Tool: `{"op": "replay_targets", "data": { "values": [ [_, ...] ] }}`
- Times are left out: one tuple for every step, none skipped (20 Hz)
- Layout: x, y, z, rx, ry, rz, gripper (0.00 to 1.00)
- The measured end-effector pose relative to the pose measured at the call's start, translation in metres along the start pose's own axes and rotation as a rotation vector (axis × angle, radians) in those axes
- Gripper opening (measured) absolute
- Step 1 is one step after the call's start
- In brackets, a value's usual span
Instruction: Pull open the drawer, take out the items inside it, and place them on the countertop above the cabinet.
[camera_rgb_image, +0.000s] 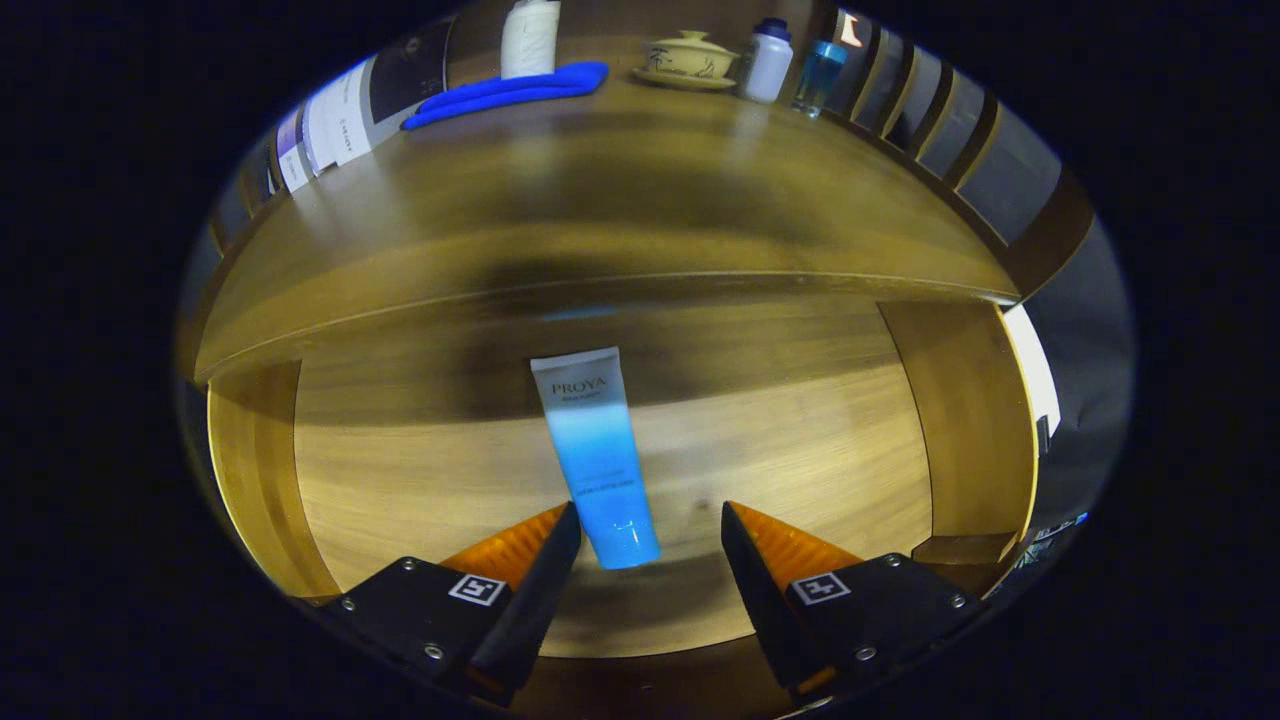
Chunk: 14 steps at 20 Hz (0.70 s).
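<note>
The wooden drawer stands pulled open below the countertop. On its floor lies a blue and white tube, its white end toward the cabinet and its blue cap end toward me. My gripper hovers open over the drawer's near part. The tube's cap end lies between the fingertips, close to the left finger, with a gap to the right finger. Neither finger presses on the tube.
On the countertop's far side lie a blue cloth, a white bottle, a lidded tea bowl on a saucer, a white bottle with a dark cap and a small blue bottle. Drawer side walls rise left and right.
</note>
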<state>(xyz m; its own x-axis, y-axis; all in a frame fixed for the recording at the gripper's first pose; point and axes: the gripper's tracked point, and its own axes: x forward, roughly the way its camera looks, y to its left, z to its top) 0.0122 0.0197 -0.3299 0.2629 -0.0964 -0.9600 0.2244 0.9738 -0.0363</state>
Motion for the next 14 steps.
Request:
{"op": "replay_targets", "data": {
  "values": [
    [-0.005, -0.001, 0.002, 0.012, 0.005, 0.014, 0.88],
    [-0.009, -0.002, 0.010, 0.032, -0.014, 0.020, 0.88],
    [-0.013, -0.001, 0.018, 0.045, -0.030, 0.030, 0.88],
    [-0.013, -0.004, 0.025, 0.051, -0.045, 0.034, 0.88],
    [-0.010, -0.004, 0.027, 0.059, -0.036, 0.035, 0.88],
    [-0.006, -0.001, 0.022, 0.065, -0.013, 0.045, 0.88],
    [-0.002, 0.004, 0.018, 0.073, 0.007, 0.060, 0.88],
    [0.004, 0.009, 0.015, 0.078, 0.021, 0.076, 0.88],
    [0.008, 0.013, 0.012, 0.062, 0.046, 0.078, 0.88],
    [0.009, 0.012, 0.021, 0.055, 0.021, 0.073, 0.87],
    [0.012, 0.014, 0.023, 0.055, 0.021, 0.072, 0.86],
    [0.012, 0.019, 0.022, 0.056, 0.026, 0.076, 0.83],
    [0.013, 0.026, 0.021, 0.065, 0.035, 0.098, 0.73],
    [0.017, 0.029, 0.018, 0.068, 0.044, 0.105, 0.67]
  ]
}}
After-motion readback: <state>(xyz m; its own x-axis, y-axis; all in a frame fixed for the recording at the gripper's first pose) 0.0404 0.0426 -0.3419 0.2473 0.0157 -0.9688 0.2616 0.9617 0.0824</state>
